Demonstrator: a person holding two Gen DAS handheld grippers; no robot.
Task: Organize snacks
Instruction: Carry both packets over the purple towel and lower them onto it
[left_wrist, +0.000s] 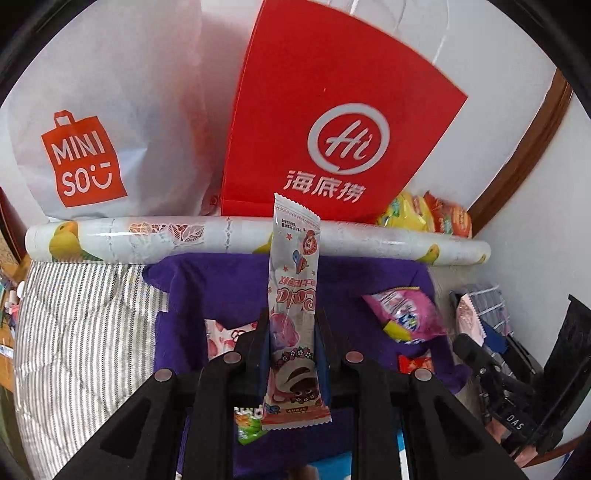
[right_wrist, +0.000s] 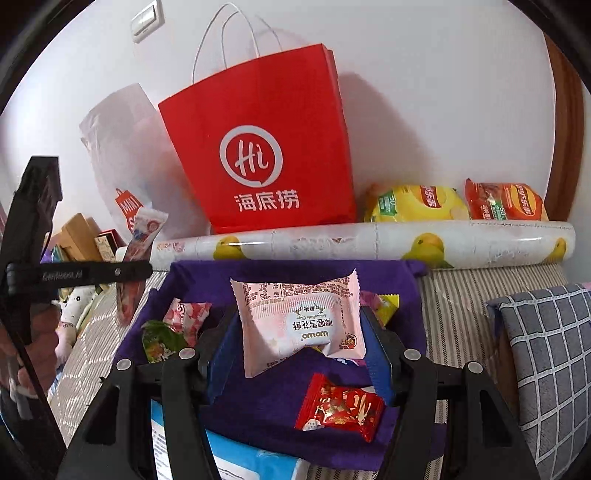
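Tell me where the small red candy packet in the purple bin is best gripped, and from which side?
Grip the red candy packet across its puffy middle, coming from above: it lies flat on the purple bin floor with clear cloth around it, and its crimped ends look too thin to hold.

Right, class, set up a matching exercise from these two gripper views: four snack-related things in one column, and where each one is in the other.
Things
1. long pink snack stick
2. pale pink square packet
3. red candy packet
4. yellow chip bag

Places
A. behind the patterned roll, against the wall
B. clamped by the right gripper
C. lying in the purple bin
D. clamped by the left gripper

Pairs: 1-D, 2-B, 3-C, 4-A
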